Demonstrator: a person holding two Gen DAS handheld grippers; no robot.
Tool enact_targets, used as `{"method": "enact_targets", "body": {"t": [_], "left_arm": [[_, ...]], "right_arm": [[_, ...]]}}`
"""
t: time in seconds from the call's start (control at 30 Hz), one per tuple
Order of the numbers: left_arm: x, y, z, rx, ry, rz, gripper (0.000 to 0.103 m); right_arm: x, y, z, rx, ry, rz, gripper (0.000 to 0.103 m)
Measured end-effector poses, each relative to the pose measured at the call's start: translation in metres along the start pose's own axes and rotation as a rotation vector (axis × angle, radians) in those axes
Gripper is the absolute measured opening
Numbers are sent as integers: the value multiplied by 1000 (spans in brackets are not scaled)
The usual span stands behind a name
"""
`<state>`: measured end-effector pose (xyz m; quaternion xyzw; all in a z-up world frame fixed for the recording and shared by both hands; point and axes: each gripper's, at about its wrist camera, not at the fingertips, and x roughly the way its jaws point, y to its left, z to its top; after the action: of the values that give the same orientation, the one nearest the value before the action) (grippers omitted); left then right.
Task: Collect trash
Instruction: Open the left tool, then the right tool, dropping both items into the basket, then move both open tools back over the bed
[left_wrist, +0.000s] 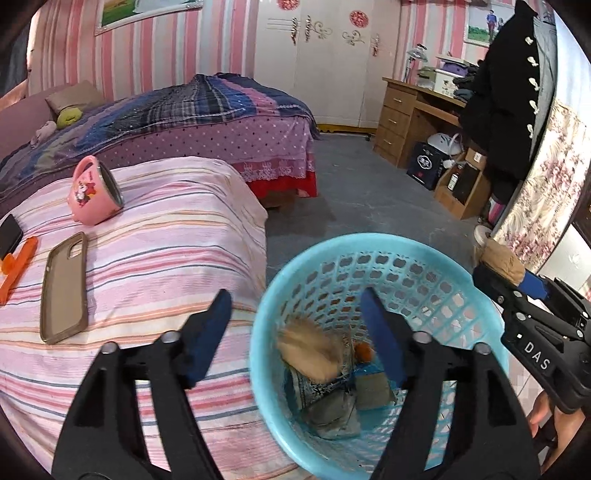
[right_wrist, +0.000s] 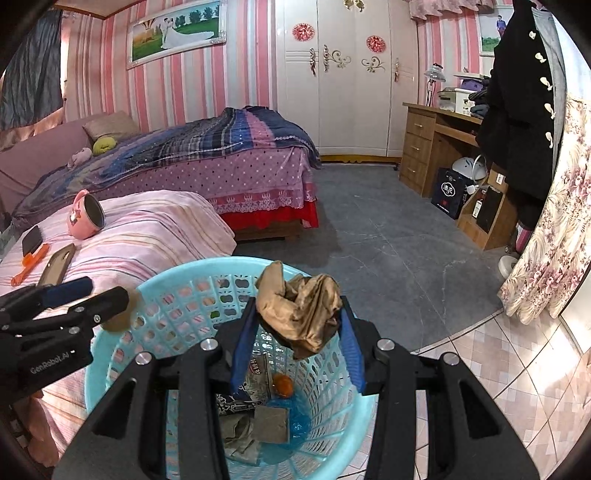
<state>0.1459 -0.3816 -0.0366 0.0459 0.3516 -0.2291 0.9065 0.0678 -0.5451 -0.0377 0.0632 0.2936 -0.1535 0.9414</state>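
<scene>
Now left gripper (left_wrist: 295, 332) spread wide, nothing gripped, blurred tan wad (left_wrist: 310, 350) inside blue basket (left_wrist: 369, 240) at lower centre. Right gripper (right_wrist: 299, 328) clamped on tan stocking (right_wrist: 303, 310) above basket rim.

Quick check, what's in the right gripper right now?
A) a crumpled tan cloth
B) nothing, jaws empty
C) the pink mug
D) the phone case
A: the right gripper is clamped on a crumpled tan cloth above the blue basket; the pink mug and phone case lie on the striped bedspread.
</scene>
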Motion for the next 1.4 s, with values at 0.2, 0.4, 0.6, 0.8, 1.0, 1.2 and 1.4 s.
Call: {"method": "enact_targets", "body": {"t": [0.2,0.4,0.6,0.8,1.0,1.2,1.4], "left_arm": [[-8,23,3,-12,-33,61,87],[-16,52,8,-39,-55,114,91],[-21,76,8,-64,-58,137,92],[-28,102,7,-75,-67,176,93],[-43,135,8,-76,-86,233,96],[-58,176,10,-84,-90,287,97],[-69,228,3,-122,-75,348,97]], "right_arm": [[0,5,2,-6,-5,-4,42],[-1,13,4,-6,-25,-12,44],[-3,20,5,7,-57,-32,77],[-1,29,10,-2,-62,-53,91],[3,41,15,3,-59,-40,95],[7,65,18,-25,-55,-30,96],[14,104,22,-66,-61,7,97]]}}
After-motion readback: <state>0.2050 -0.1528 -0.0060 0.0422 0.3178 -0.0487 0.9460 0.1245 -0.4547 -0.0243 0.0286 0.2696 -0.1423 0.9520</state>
